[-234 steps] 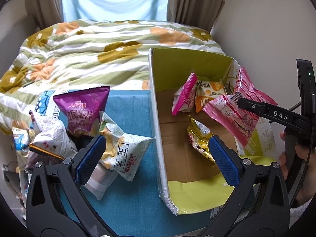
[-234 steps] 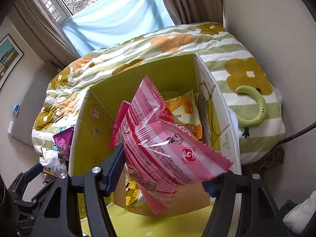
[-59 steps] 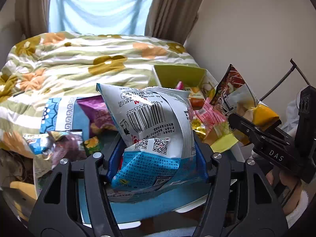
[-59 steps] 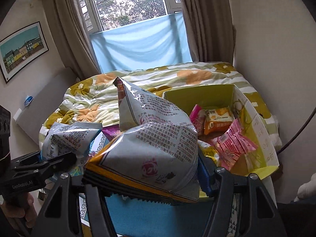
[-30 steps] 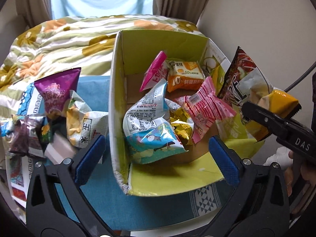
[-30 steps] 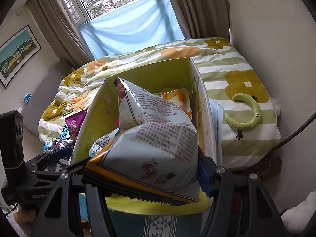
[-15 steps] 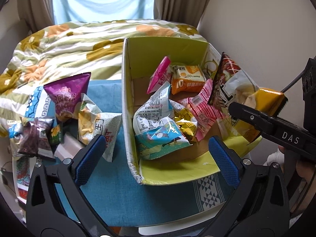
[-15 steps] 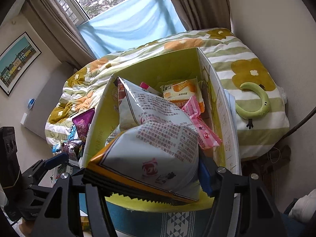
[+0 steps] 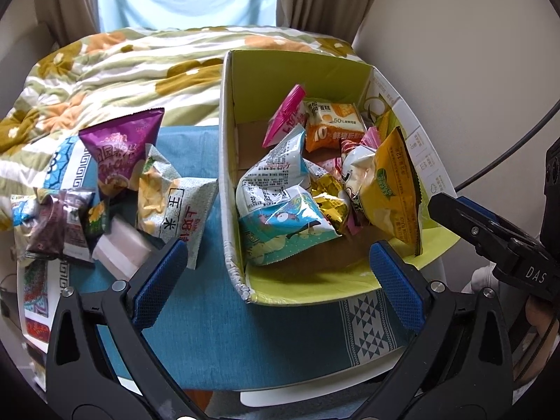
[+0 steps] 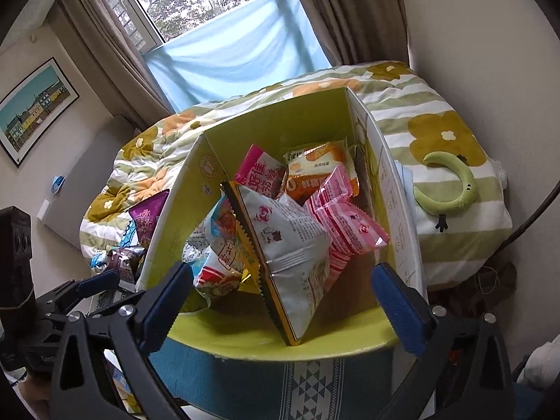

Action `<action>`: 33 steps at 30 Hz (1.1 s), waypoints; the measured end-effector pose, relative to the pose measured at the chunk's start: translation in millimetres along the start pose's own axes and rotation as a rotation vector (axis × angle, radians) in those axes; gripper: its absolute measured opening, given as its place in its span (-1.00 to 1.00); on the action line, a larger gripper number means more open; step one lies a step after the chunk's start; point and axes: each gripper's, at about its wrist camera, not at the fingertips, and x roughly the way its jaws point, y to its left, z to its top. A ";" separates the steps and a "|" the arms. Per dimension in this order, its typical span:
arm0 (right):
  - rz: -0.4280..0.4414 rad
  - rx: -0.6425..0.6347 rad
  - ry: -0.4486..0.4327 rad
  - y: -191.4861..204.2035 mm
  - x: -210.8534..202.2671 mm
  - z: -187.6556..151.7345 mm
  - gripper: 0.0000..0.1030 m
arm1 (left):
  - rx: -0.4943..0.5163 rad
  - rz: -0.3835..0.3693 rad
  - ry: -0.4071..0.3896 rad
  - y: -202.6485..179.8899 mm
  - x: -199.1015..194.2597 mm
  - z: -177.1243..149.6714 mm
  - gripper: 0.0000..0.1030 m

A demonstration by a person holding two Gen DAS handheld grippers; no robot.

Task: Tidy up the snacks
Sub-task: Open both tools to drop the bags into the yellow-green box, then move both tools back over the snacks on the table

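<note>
- Inside the yellow-green cardboard box (image 10: 273, 129), the silver crinkled chip bag with a yellow serrated edge (image 10: 290, 245) leans on the other packets
- Your right gripper (image 10: 280, 294) has just been opening; its jaws stand wide, nothing between them
- Your left gripper (image 9: 276, 273) gapes wide too, empty
- Beside the box, a purple snack pouch (image 9: 119, 150) lies on the blue cloth (image 9: 210, 332)
</note>
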 end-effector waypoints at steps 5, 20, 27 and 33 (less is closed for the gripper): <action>-0.004 -0.001 -0.027 -0.6 -14.2 1.7 0.98 | 0.005 0.020 -0.040 -4.1 -19.3 0.6 0.99; -0.019 -0.120 -0.092 31.7 -61.4 7.9 0.98 | -0.052 0.093 -0.119 18.7 -89.6 -16.7 0.99; -0.006 -0.187 -0.096 69.9 -68.5 4.1 0.98 | -0.105 0.134 -0.134 66.8 -113.8 -34.9 0.99; 0.000 -0.235 -0.116 118.2 -59.2 -0.8 0.98 | -0.160 0.137 -0.135 129.2 -123.1 -38.9 0.99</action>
